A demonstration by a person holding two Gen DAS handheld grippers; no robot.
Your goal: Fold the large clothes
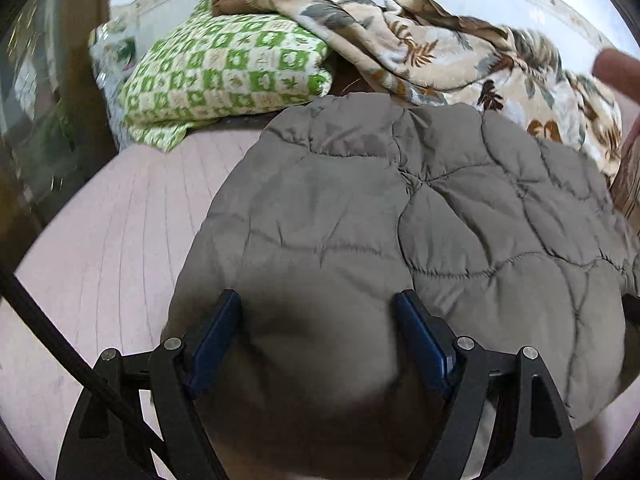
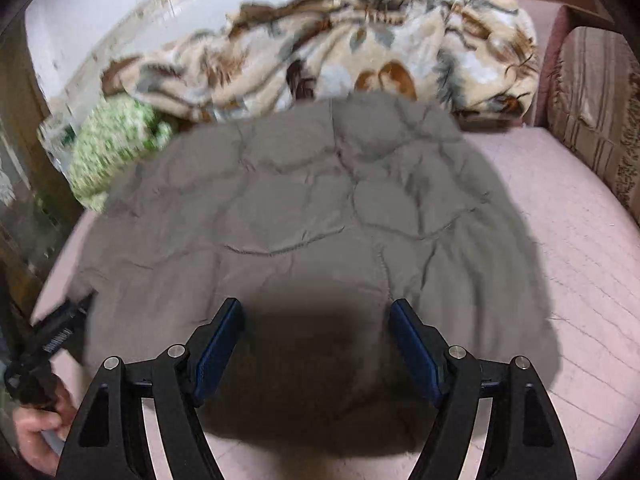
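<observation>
The left gripper [image 1: 318,308] is right up close, and its two blue pads [image 1: 218,340] are spread wide apart. Nothing is pinched between them. Just under them lies the puffy grey jacket [image 1: 400,220]. The right gripper [image 2: 316,312] is spread wide too, with its blue pads [image 2: 220,344] above the near edge of the same jacket [image 2: 304,208] and nothing pinched in it.

The jacket lies flat in the middle of the pink bed [image 2: 560,220]. It has stitched lines all over it. Behind the jacket, by the wall, sits a crumpled blanket with brown leaves [image 2: 340,52]. A green and white checked cloth [image 1: 224,68] lies folded at the back left, partly under that blanket. A striped cushion [image 2: 596,104] stands at the right end of the bed. A hand [image 2: 38,428] shows low on the left in the right wrist view
</observation>
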